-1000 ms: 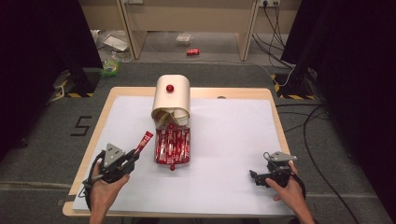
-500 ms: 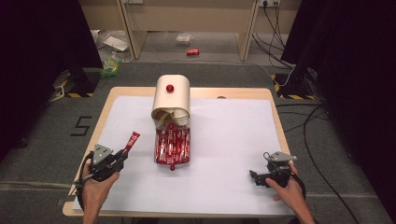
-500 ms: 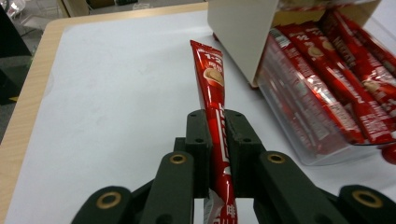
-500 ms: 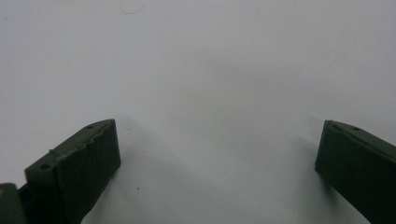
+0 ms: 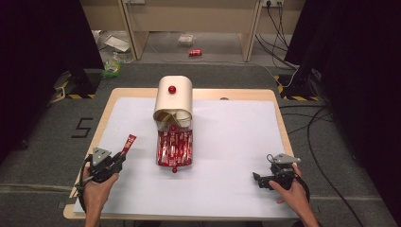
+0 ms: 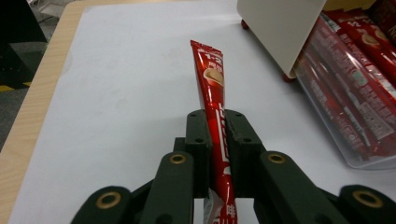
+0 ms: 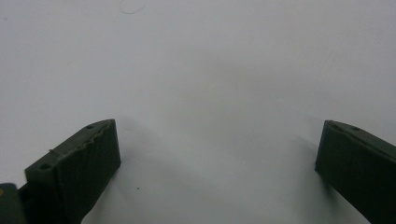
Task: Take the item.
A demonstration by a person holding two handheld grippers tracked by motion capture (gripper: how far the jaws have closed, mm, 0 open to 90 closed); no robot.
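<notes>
The left hand-held gripper (image 5: 117,160) is clamping a long red sachet (image 5: 128,143) between its jaws. In the left gripper view the two black jaws are pressing together on the lower part of that sachet (image 6: 213,107), and the rest of it is sticking out ahead of them, slanting up over the white sheet (image 6: 116,93) that is covering the bench (image 5: 108,97). In the high view this gripper is sitting at the near left of the bench, with the person's left hand (image 5: 97,189) gripping it from below, and the sachet's free end is pointing toward the far right, at the container.

Just to the right of the sachet, a clear tray (image 5: 174,147) is lying in the middle of the bench, packed with more red sachets side by side. A cream cover with a rounded top (image 5: 174,97) and a small red knob (image 5: 172,89) is standing at the tray's far end. The held sachet is staying apart from the tray.

The right hand-held gripper (image 5: 257,178) is resting at the near right of the bench in the person's right hand (image 5: 293,191), well apart from the tray. In the right gripper view its jaws are standing wide apart over bare white sheet, with nothing between them.
</notes>
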